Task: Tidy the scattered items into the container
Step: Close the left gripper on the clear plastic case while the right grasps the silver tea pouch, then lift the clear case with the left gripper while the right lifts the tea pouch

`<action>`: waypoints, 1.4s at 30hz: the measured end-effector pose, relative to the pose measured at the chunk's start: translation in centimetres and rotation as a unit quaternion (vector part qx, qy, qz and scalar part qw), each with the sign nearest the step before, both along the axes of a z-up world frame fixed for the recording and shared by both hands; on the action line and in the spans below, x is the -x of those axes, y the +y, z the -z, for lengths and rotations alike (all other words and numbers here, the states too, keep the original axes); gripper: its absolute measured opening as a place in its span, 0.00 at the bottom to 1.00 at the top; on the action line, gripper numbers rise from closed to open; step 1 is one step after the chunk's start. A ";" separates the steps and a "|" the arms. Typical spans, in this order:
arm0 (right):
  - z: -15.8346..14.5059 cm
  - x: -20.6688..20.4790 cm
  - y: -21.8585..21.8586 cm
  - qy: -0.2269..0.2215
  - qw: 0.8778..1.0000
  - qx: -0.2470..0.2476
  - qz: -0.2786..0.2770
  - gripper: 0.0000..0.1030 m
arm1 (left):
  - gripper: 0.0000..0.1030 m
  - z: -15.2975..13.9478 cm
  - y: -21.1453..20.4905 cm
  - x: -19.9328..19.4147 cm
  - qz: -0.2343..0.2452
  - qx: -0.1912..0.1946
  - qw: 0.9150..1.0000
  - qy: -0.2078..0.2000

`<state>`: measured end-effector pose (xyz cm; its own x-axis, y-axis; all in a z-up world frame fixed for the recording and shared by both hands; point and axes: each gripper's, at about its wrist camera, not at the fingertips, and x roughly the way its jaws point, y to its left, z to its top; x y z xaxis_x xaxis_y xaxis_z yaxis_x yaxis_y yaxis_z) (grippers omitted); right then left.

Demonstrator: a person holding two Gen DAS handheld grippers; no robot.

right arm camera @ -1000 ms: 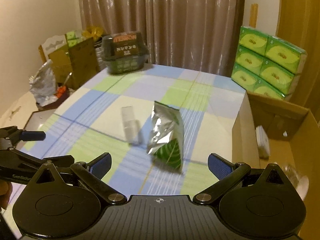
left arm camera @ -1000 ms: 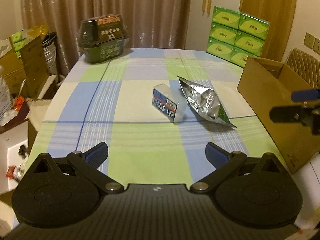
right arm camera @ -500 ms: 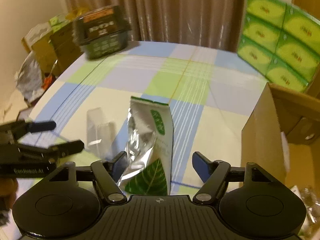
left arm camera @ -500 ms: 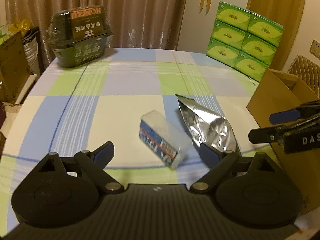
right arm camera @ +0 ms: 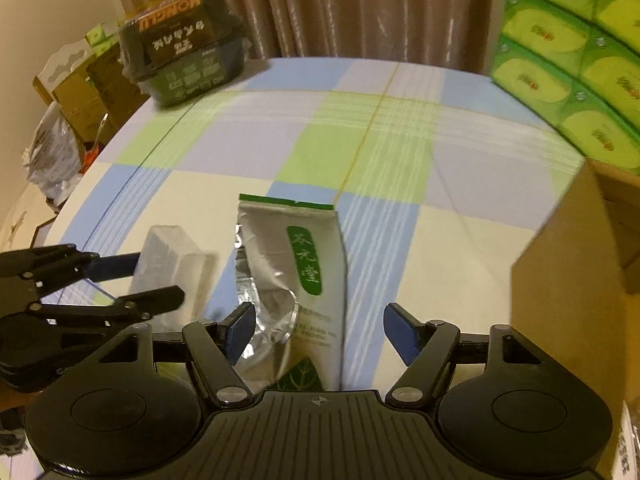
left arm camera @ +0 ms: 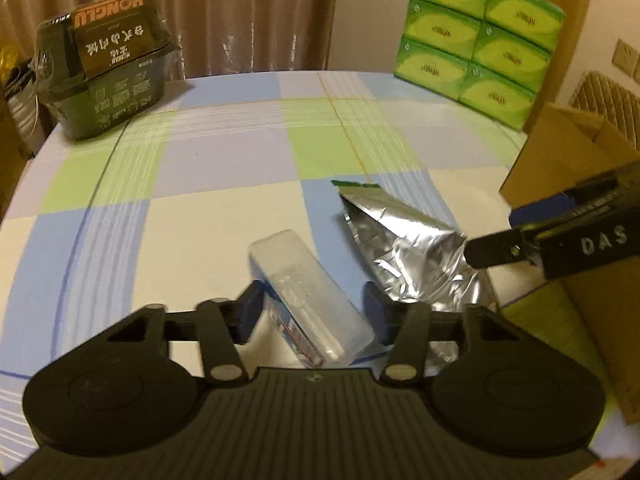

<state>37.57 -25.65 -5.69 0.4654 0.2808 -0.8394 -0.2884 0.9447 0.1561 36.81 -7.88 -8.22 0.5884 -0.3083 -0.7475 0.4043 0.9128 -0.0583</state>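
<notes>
A clear plastic box [left arm camera: 308,292] with a blue and red label lies on the checked tablecloth [left arm camera: 224,168]. My left gripper [left arm camera: 314,312] is open, with a finger on either side of the box. A silver tea pouch [right arm camera: 298,280] with a green label lies beside it, also in the left wrist view [left arm camera: 404,248]. My right gripper [right arm camera: 318,330] is open and straddles the pouch's lower end. The cardboard box [left arm camera: 576,184] stands at the right, its side also in the right wrist view [right arm camera: 568,280].
A dark shrink-wrapped basket [left arm camera: 104,64] sits at the table's far left corner. Stacked green tissue packs [left arm camera: 476,36] stand at the far right. Cardboard boxes and bags [right arm camera: 68,120] crowd the floor left of the table.
Both grippers moved forward and down. The left one now straddles the clear box and the right one straddles the pouch. Both jaws narrowed a little.
</notes>
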 end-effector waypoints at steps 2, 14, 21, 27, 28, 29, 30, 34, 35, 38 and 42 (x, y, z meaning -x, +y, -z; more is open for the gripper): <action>0.3 -0.5 0.6 0.003 1.000 0.005 -0.008 0.67 | 0.39 -0.1 0.4 0.0 0.009 -0.017 1.000 -0.004; 3.5 -3.1 3.5 0.039 0.998 0.037 -0.041 0.77 | 0.45 0.4 1.2 -0.6 0.019 -0.035 0.999 0.002; 4.6 -3.7 4.5 0.048 0.996 0.053 -0.058 0.77 | 0.45 0.7 1.7 -0.2 0.018 -0.024 1.000 0.003; 4.4 -3.4 4.6 0.039 0.995 0.065 -0.057 0.60 | 0.43 0.8 1.3 -0.6 0.022 -0.030 0.999 0.002; 4.3 -3.3 4.6 0.038 0.996 0.066 -0.057 0.57 | 0.36 0.8 1.2 -0.6 0.025 -0.030 0.999 0.000; 4.2 -3.2 4.5 0.038 0.996 0.065 -0.055 0.56 | 0.30 0.8 1.1 -0.5 0.030 -0.031 0.999 -0.001; 4.2 -3.0 4.3 0.040 0.996 0.065 -0.051 0.54 | 0.28 0.8 1.0 -0.4 0.030 -0.035 0.999 -0.002; 3.9 -1.6 3.5 0.055 0.996 0.060 -0.044 0.52 | 0.25 0.4 0.8 0.6 0.043 -0.042 0.998 0.000; 3.7 -1.0 3.1 0.060 0.996 0.054 -0.038 0.52 | 0.25 0.3 0.8 1.1 0.047 -0.043 0.998 0.001; 3.4 1.6 2.1 0.075 0.996 0.040 -0.021 0.52 | 0.25 -0.1 0.8 3.3 0.056 -0.043 0.997 0.006; 3.0 6.6 1.0 0.097 0.995 0.027 -0.008 0.52 | 0.25 -0.9 0.8 7.9 0.075 -0.045 0.996 0.012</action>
<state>30.93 -24.64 -8.68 0.2883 0.2396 -0.9271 -0.2727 0.9486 0.1604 28.94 -7.10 -7.31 0.5220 -0.3224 -0.7896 0.5362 0.8440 0.0099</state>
